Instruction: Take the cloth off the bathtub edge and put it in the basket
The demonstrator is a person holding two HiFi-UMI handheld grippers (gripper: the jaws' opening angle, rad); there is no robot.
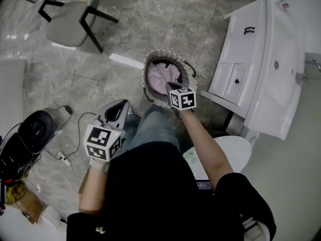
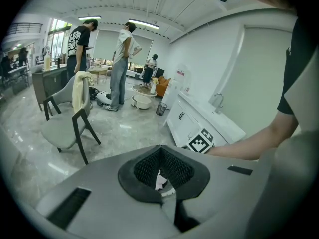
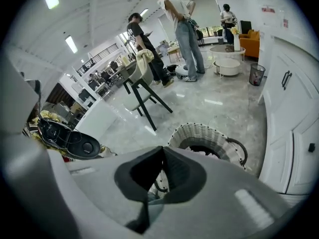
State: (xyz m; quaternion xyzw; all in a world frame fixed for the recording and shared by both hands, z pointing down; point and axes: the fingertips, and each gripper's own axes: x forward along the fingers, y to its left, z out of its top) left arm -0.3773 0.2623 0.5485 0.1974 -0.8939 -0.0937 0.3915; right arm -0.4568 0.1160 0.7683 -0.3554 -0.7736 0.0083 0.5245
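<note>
On the grey marble floor (image 1: 150,29), between the chair (image 1: 70,19) at the far left and the white cabinet (image 1: 261,69) at the right edge, stands the woven basket (image 1: 148,59). The cloth (image 1: 163,74) is already inside it. It is pale lilac and lies as a crumpled heap that fills the bottom, with folds going many ways. I cannot give it a clear long axis or say which way it points. It only looks a little longer from the near wall of the basket to the far wall than from side to side. No part of it hangs over the rim.

The basket itself is slightly oval in the head view. Its longer side runs away from me, and it has a dark handle (image 1: 191,68) on the wall that faces the cabinet.

My right claw (image 1: 171,87) is above the near rim of the basket and points steeply down toward the cloth. It is clenched, its two dark pads meet at the tips, and nothing is caught between them. In the right gripper view the basket (image 3: 199,131) shows just beyond the closed tips (image 3: 162,148) and lower than them. I cannot tell from the head view if the tips touch the cloth.

My left claw (image 1: 122,104) is at my left side over my knee, apart from the basket and pointing down and forward. In the left gripper view its pads (image 2: 160,148) are also pressed together at the tips, and it carries nothing.

Some people (image 2: 122,63) stand far behind on the floor.
</note>
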